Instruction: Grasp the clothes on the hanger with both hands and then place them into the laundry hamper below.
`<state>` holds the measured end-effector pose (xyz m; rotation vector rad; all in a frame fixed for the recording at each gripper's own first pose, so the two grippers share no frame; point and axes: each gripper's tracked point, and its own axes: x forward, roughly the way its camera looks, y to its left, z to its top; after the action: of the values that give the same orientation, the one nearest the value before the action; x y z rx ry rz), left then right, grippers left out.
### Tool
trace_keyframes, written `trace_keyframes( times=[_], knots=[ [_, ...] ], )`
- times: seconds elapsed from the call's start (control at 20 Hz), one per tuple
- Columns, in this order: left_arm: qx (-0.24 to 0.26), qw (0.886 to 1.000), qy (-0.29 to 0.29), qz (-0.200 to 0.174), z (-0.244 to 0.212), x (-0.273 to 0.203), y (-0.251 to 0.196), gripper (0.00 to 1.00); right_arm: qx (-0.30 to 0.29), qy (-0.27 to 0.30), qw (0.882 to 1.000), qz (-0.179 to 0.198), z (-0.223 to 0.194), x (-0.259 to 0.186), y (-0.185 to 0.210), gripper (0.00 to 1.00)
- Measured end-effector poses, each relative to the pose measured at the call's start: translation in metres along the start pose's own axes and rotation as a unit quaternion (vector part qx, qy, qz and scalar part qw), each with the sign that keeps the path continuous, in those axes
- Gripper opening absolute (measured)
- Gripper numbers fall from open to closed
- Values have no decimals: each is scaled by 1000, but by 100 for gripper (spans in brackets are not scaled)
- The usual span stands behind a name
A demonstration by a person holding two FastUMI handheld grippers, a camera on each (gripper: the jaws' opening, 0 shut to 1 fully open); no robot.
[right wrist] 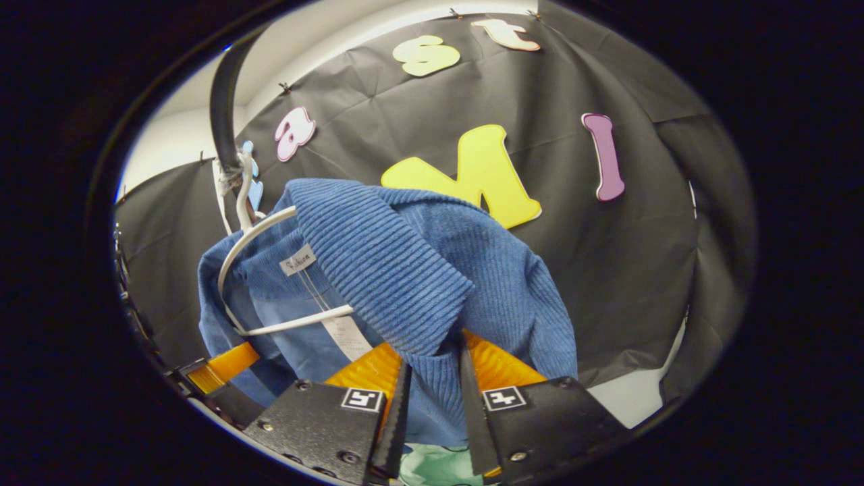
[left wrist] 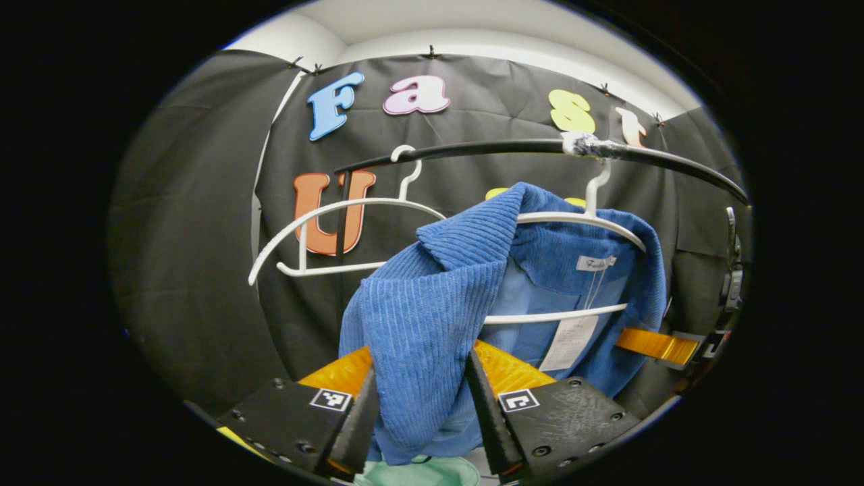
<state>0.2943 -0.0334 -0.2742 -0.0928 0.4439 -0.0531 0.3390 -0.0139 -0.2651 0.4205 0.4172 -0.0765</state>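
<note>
While the blue corduroy jacket [left wrist: 432, 304] hangs on a white hanger [left wrist: 580, 219] hooked over a black rail [left wrist: 472, 148], both grippers have hold of it from below. Seen from the left gripper view, the left gripper [left wrist: 422, 412] has its two black fingers set fairly narrow, with a fold of the jacket's front panel between them and both fingers pressing on the cloth. Behind that fold the jacket's collar and a white paper tag [left wrist: 570, 341] show, and the lower bar of the hanger crosses in front of the lining. A second white hanger [left wrist: 324, 236], bare, hangs on the same rail just to the left of the jacket. Far off at the right edge of this view an orange finger of the other gripper reaches the jacket's far side. In the right gripper view, the right gripper [right wrist: 435, 405] is closed down to a narrow gap on a strip of the jacket [right wrist: 405, 283] just under the collar's turned-down flap, cloth pinched on both sides. Below the fingers in both views a patch of pale green [right wrist: 439, 466] shows; what it belongs to cannot be told.
</note>
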Motion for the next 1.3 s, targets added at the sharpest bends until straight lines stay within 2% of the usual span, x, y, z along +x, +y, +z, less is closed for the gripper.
trace_keyframes(
  times=[0.25,0.4,0.45,0.5,0.55,0.6,0.65,0.7,0.75,0.9,1.05,1.1,1.15,1.3],
  knots=[
    [-20,1000,4,-19,4,-2,-6,2,22,-18,999,21,17,-7,-11,19],
    [-37,998,0,-41,10,-4,-8,5,63,-39,997,31,31,-14,-21,14],
    [-39,998,0,-39,12,-5,-4,9,81,-46,995,34,36,-16,-24,13],
    [-39,999,0,-36,14,-5,1,6,97,-54,993,38,43,-17,-27,13],
    [-38,999,0,-36,17,-6,5,10,109,-61,991,42,49,-19,-28,13],
    [-36,999,-5,-37,21,-8,7,6,119,-69,989,47,55,-22,-30,13],
    [-35,999,-10,-37,27,-9,9,10,125,-77,988,50,60,-25,-35,13],
    [-34,999,-19,-35,35,-12,12,6,131,-81,986,57,67,-24,-34,13],
    [-35,999,-26,-33,41,-12,16,10,142,-88,984,63,72,-23,-35,13],
    [-43,998,-29,-32,49,-15,26,10,185,-107,974,81,88,-23,-41,9],
    [-57,997,-23,-39,54,-9,33,2,182,-114,973,87,96,-26,-40,7],
    [-54,998,-25,-38,58,-15,36,7,179,-118,972,93,102,-27,-39,7],
    [-51,998,-24,-39,60,-14,40,3,178,-122,971,98,107,-29,-38,7],
    [-52,997,-21,-53,64,-12,42,6,177,-127,970,107,117,-33,-43,7]
  ],
)
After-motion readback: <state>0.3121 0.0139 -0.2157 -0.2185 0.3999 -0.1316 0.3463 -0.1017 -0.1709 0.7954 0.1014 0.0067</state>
